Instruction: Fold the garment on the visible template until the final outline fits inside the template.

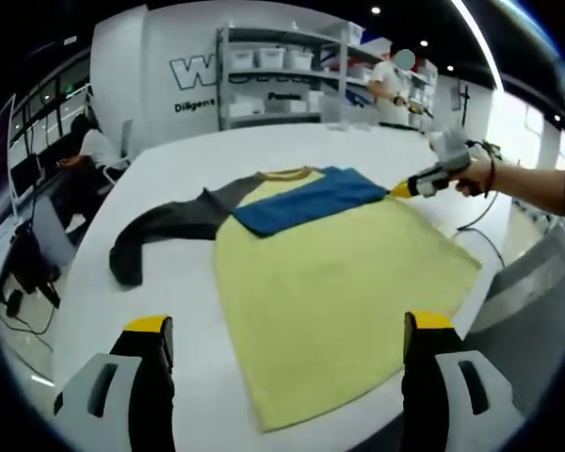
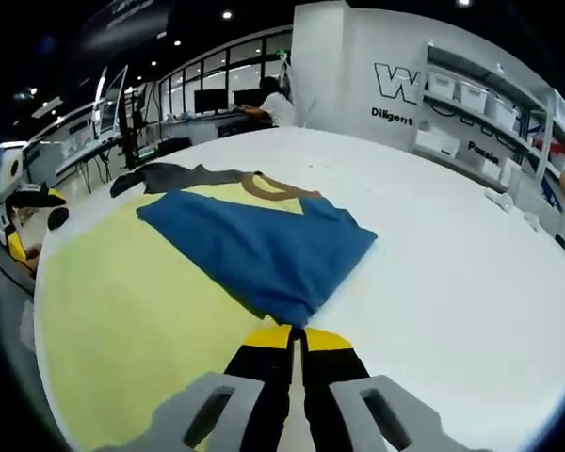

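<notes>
right gripper (image 2: 297, 331) pinching blue sleeve (image 2: 264, 250) tip, left gripper (image 1: 287, 339) spread, idle. risk: sleeve slips mid-fold and bunches on yellow shirt (image 1: 330, 282); grey sleeve (image 1: 160, 231) unfolded on worktop (image 1: 169, 160).

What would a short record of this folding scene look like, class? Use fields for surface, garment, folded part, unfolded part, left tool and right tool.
surface: white table
garment: yellow shirt lying flat, with a brownish collar
folded part: blue sleeve laid across the chest
unfolded part: dark grey sleeve stretched out to the side on the table
left tool: open, above the near hem, holding nothing
right tool: jaws together at the blue sleeve's tip; whether cloth is pinched is unclear
</notes>
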`<state>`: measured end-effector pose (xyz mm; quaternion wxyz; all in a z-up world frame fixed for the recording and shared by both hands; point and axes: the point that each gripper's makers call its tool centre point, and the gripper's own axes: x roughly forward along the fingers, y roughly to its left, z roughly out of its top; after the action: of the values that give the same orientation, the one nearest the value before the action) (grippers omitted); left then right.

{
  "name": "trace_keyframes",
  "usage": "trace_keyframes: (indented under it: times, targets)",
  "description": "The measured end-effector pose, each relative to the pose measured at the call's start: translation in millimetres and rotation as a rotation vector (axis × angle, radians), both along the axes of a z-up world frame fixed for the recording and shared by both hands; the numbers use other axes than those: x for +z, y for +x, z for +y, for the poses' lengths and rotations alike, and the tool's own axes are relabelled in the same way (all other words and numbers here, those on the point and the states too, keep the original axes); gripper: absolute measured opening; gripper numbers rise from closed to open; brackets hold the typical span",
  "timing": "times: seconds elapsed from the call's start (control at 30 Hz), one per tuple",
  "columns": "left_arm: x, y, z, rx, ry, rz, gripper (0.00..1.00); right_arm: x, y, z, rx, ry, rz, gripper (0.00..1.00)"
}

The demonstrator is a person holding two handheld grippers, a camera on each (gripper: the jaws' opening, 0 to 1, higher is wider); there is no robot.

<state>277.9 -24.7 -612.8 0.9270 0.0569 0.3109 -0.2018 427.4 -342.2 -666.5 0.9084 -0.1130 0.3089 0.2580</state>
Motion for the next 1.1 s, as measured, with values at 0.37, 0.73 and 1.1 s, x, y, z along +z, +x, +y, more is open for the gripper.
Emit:
trace_keyframes:
  times: [0.37, 0.73, 1.1]
  targets:
    - [-0.7, -1.2, -0.9, -0.007, 0.004, 0.005, 0.99, -6.6, 0.0, -3.6, 0.007, -0.038, 0.016, 0.00]
    - [-0.9, -0.4, -1.0, -0.007, 0.001, 0.004, 0.99, 18.7, 15.5, -1.6, -0.268, 0.293, 0.103, 0.27]
    - [0.7, 1.0, -0.6, 0.001, -0.010, -0.004, 0.99, 7.9, 20.3, 0.6, -0.438, 0.318, 0.113, 0.19]
